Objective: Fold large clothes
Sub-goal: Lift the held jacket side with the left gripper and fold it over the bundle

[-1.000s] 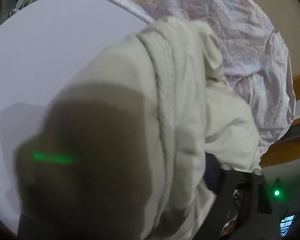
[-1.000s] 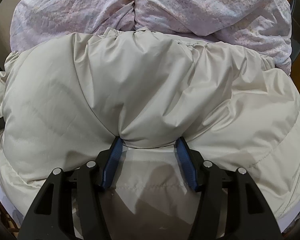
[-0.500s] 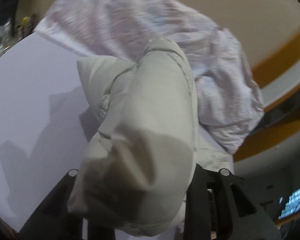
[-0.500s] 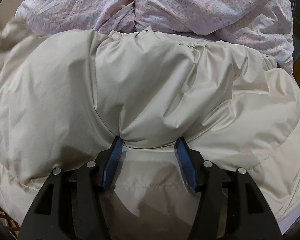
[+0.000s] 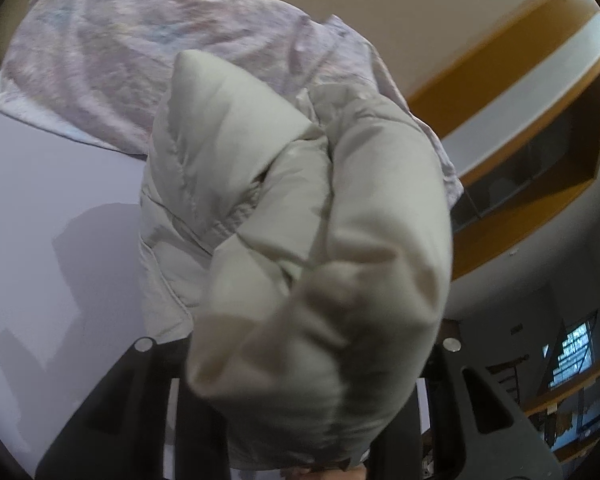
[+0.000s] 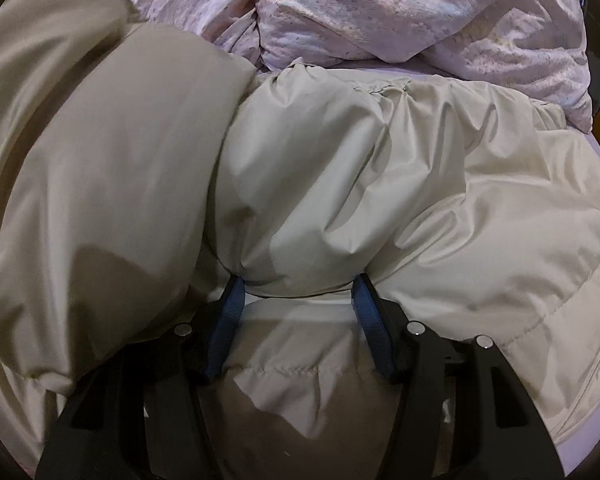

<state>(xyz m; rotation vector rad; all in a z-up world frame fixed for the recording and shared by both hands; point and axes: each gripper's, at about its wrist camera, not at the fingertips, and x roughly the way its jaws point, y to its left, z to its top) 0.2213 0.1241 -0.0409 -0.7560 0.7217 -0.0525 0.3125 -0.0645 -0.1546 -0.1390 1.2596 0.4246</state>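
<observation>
A bed with a pale lilac sheet carries everything. A crumpled pinkish patterned duvet lies bunched along its far side. In front of it, a puffy cream jacket spreads over the sheet, touching the duvet.

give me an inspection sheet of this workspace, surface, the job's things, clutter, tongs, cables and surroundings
Surface: pale lilac bed sheet, bare on the left.
Job's things: beige puffer jacket, one part lifted and bunched in the left wrist view.
Clutter: crumpled pinkish duvet behind the jacket.
Tongs: left tongs shut on a jacket fold, having just closed; right tongs pinch a bulge of jacket between blue pads.
Cables: nothing seen.
Surroundings: beige wall, orange-brown wooden shelving.
</observation>
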